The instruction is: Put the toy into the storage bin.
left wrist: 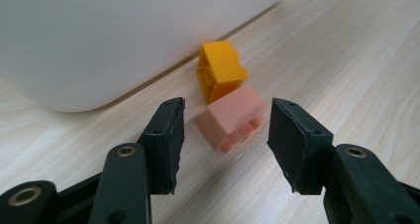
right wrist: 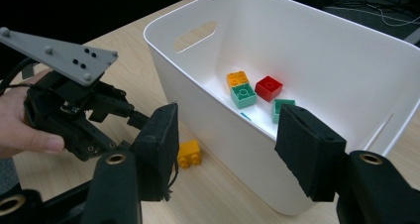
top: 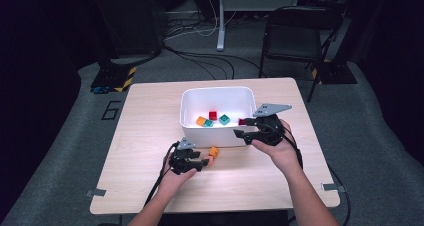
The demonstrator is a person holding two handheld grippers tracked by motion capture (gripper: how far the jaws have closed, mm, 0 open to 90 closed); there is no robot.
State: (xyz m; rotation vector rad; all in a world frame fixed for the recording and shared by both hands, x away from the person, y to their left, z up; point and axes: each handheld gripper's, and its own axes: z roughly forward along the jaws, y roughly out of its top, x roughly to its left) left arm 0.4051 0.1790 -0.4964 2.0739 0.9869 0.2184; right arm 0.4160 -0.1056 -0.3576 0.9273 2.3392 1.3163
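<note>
A pink brick (left wrist: 233, 117) lies on the wooden table (top: 150, 136), between the jaws of my left gripper (left wrist: 228, 107), with a gap on each side. That gripper (top: 200, 162) is open and low over the table. An orange brick (left wrist: 221, 70) lies just beyond the pink one, by the outer wall of the white bin (left wrist: 99, 35). My right gripper (right wrist: 225, 130) is open and hovers at the bin's front right wall (top: 235, 138), one jaw outside and one over the rim. In the bin (right wrist: 322, 50) lie an orange brick (right wrist: 236, 78), a red one (right wrist: 269, 87) and green ones (right wrist: 243, 95).
The bin (top: 215, 89) stands mid-table toward the far edge. Bare tabletop lies to the left (top: 145, 116) and along the near edge. Beyond the table stand a black folding chair (top: 292, 33) and a white post (top: 220, 16), with cables on the grey floor.
</note>
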